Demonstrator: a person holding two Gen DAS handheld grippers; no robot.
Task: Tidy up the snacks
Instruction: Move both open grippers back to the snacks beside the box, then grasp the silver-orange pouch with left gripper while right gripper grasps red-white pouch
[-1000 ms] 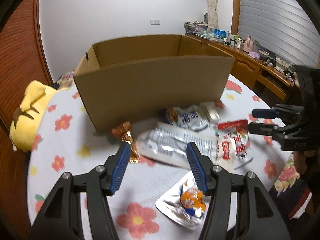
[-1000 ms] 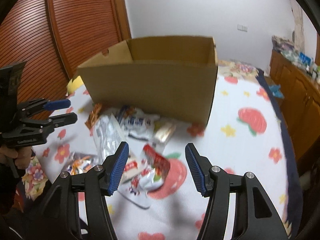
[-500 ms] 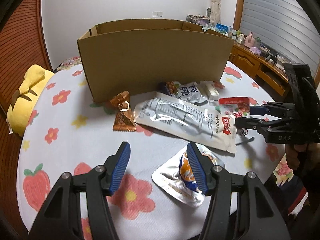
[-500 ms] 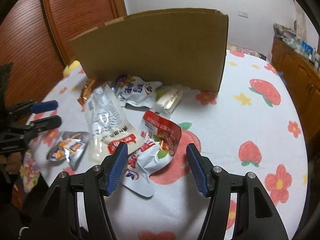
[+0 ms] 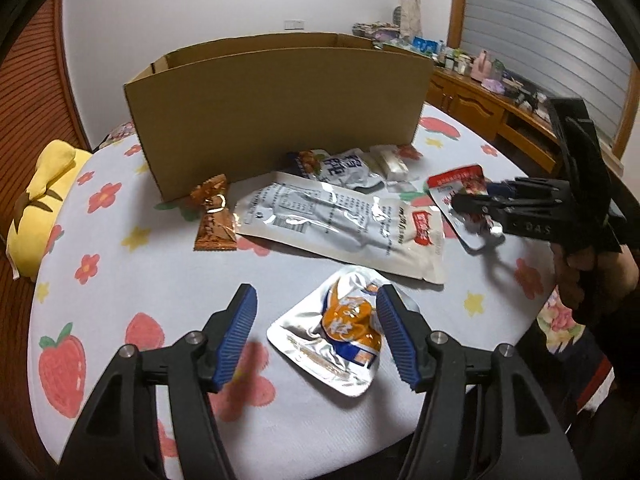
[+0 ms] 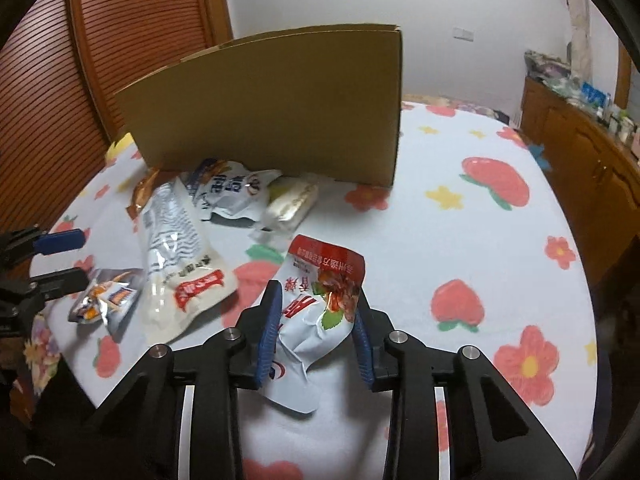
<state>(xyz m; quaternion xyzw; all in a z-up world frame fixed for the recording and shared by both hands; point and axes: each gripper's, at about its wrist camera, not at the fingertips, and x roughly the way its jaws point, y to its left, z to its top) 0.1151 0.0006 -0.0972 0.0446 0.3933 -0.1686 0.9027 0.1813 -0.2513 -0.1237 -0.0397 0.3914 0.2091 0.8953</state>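
Observation:
A cardboard box (image 5: 280, 112) stands at the back of the round table, with snack packets in front of it. My left gripper (image 5: 314, 330) is open over a silver and orange packet (image 5: 344, 336), fingers either side of it. My right gripper (image 6: 316, 334) is shut on a red and white snack packet (image 6: 320, 292); it also shows in the left wrist view (image 5: 476, 200). A long white packet (image 5: 344, 228), an orange candy wrapper (image 5: 214, 216), a blue and white packet (image 5: 336, 164) and a pale bar (image 6: 292, 200) lie between.
The table (image 6: 460, 216) has a white cloth with strawberries and flowers. A yellow plush toy (image 5: 36, 200) sits at its left edge. A wooden sideboard (image 5: 492, 108) with clutter stands at the right. A slatted wooden door (image 6: 100, 40) is behind the box.
Both grippers have come down toward the table. My right gripper closed around the red and white packet. My left gripper moved over the silver and orange packet, still open.

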